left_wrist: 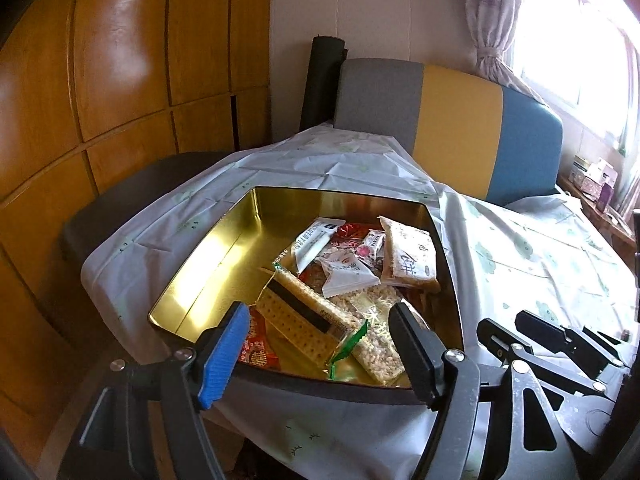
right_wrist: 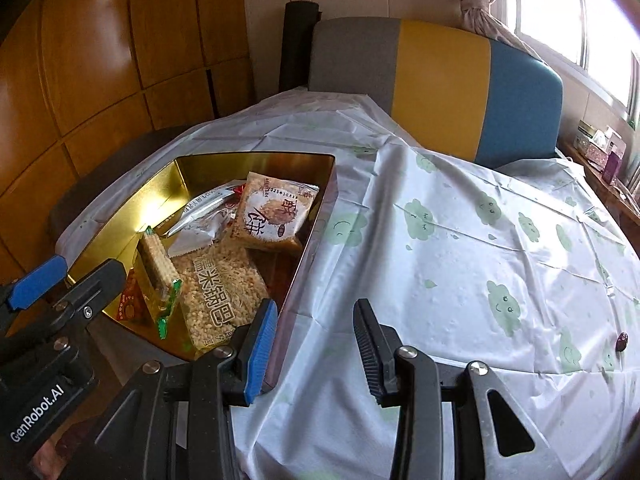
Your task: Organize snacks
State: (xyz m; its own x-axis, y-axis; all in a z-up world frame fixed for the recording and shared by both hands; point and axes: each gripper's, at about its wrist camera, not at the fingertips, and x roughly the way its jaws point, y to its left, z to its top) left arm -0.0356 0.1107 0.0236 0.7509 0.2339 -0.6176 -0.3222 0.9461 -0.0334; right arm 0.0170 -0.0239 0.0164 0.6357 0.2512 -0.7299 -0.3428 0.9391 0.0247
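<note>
Gold tin [left_wrist: 224, 240], snacks heaped at 1 end, on cloth-covered table [right_wrist: 460, 264].

Left gripper [left_wrist: 320, 344]: spread wide above cracker pack [left_wrist: 300, 312], gripping nothing. Right gripper [right_wrist: 316, 344]: apart over bare cloth, empty. Risks: finger snagging tin rim, shoving tin along slippery cloth; cracker pack crushed by hard squeeze.

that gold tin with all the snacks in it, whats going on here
A person is sorting snacks with a pair of handheld tongs in each hand. The gold tin sits on a table with a cloud-print cloth and already holds several packets, among them a cracker pack and a puffed-rice bar. The left tongs hover open over the tin's near edge with nothing between them. The right tongs are beside the tin over the cloth, also gripping nothing.
</note>
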